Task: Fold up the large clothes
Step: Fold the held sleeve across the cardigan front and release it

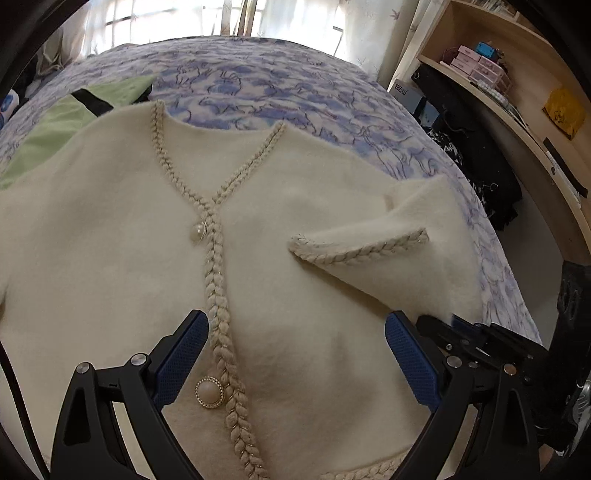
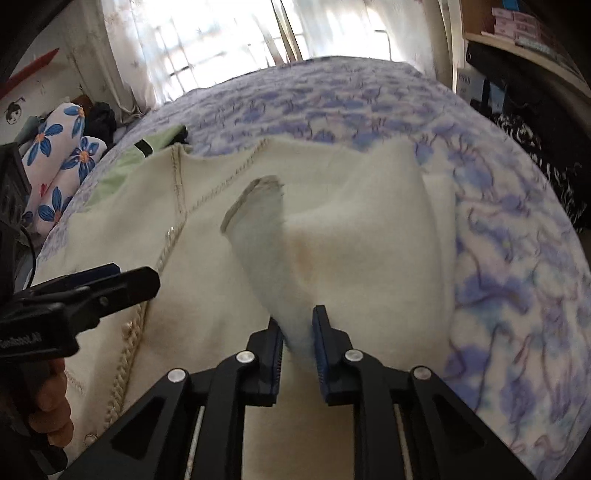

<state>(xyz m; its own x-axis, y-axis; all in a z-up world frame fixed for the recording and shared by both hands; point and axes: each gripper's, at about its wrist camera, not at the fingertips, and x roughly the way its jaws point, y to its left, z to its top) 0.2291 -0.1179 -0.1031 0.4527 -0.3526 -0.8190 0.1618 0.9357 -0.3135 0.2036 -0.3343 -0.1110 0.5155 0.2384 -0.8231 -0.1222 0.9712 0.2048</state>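
A cream cardigan (image 1: pixel 122 258) with braided trim and pearl buttons lies flat on the bed, front up. My left gripper (image 1: pixel 297 354) is open and empty, hovering over its lower front beside the button placket. My right gripper (image 2: pixel 298 325) is shut on the cardigan's right sleeve (image 2: pixel 266 243), holding it lifted and folded in over the body; the braided cuff (image 1: pixel 358 249) points toward the middle. The right gripper also shows at the right edge of the left wrist view (image 1: pixel 476 334). The left gripper shows at the left of the right wrist view (image 2: pixel 110 284).
A blue floral bedspread (image 1: pixel 266 81) covers the bed. A light green garment (image 1: pixel 59 122) lies under the cardigan's far left. Wooden shelves with boxes (image 1: pixel 517 74) stand to the right. Floral pillows (image 2: pixel 62 162) sit at the far left. A curtained window (image 2: pixel 229 33) is behind.
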